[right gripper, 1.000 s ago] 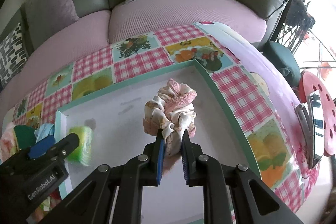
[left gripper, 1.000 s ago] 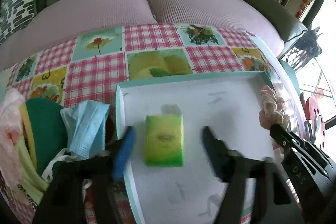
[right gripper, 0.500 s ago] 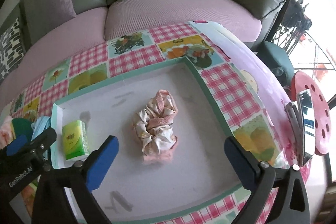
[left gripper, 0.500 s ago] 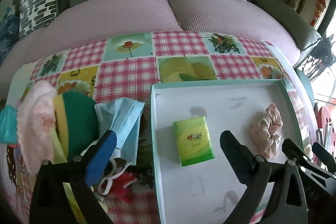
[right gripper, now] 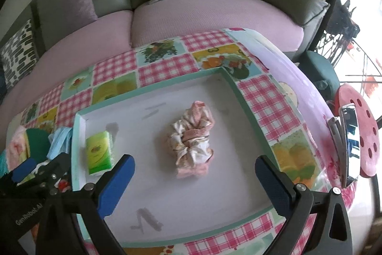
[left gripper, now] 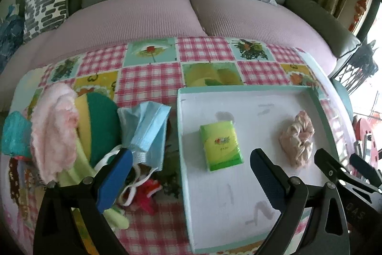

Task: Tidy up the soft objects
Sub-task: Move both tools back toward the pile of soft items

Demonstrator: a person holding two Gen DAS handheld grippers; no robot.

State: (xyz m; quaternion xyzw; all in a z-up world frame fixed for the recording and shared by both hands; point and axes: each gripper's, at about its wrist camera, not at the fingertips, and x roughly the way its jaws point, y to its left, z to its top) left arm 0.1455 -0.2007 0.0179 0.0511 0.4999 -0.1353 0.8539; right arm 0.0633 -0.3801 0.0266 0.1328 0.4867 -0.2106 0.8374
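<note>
I see one glossy green tissue packet [left gripper: 221,145] and one crinkled pink fabric scrunchie [right gripper: 191,138] in the shallow white tray [right gripper: 167,202]; my left gripper [left gripper: 189,165] and right gripper [right gripper: 194,172] both gape wide, holding nothing.

Green tissue pack [left gripper: 220,146] lay flat in the white tray [left gripper: 238,207], left half. Pink-cream scrunchie [right gripper: 192,133] sat bunched mid-tray, well apart from the pack. Outside the tray's left edge was a pile: blue face mask [left gripper: 145,128] crumpled, green-yellow sponge [left gripper: 98,121], fluffy pink cloth [left gripper: 53,130], all touching.
</note>
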